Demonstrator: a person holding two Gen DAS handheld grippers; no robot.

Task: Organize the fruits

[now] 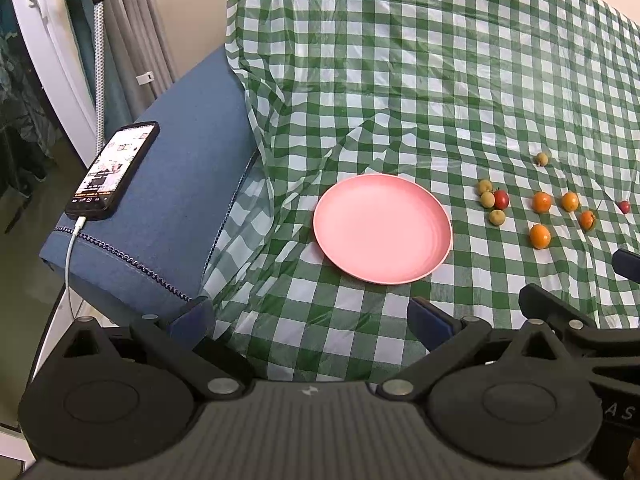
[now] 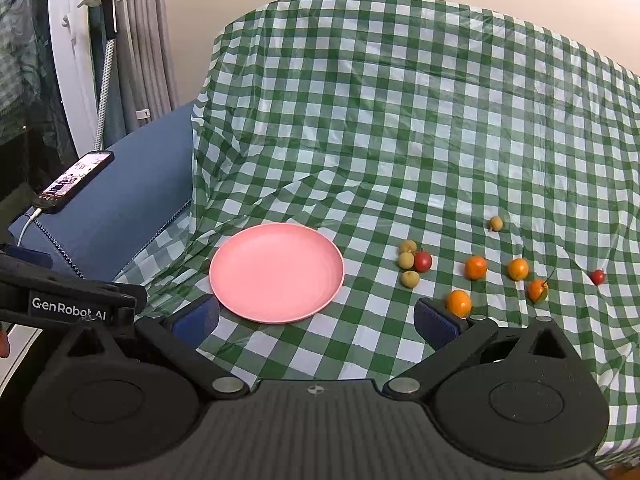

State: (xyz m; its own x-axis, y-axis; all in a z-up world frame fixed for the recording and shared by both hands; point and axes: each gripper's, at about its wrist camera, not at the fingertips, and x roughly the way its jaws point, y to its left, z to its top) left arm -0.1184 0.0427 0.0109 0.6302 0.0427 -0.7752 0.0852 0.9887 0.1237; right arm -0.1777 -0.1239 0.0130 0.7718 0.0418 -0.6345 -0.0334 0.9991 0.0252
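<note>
Fruits: we saw small orange fruits (image 2: 475, 267), pale yellow ones (image 2: 406, 260) and two red ones (image 2: 423, 261) scattered on the cloth, all right of the plate, none on it.
Plate: we found the pink plate (image 2: 276, 272) bare, near the yellow cluster.
Right gripper (image 2: 316, 320): we held it spread wide, gripping nothing, low before the plate.
Left gripper (image 1: 310, 320): likewise parted and unladen.
Cloth: a green checked tablecloth (image 1: 420, 80) lay rumpled.
Phone: we noted a lit phone (image 1: 112, 170) on the blue armrest (image 1: 180, 200).
</note>
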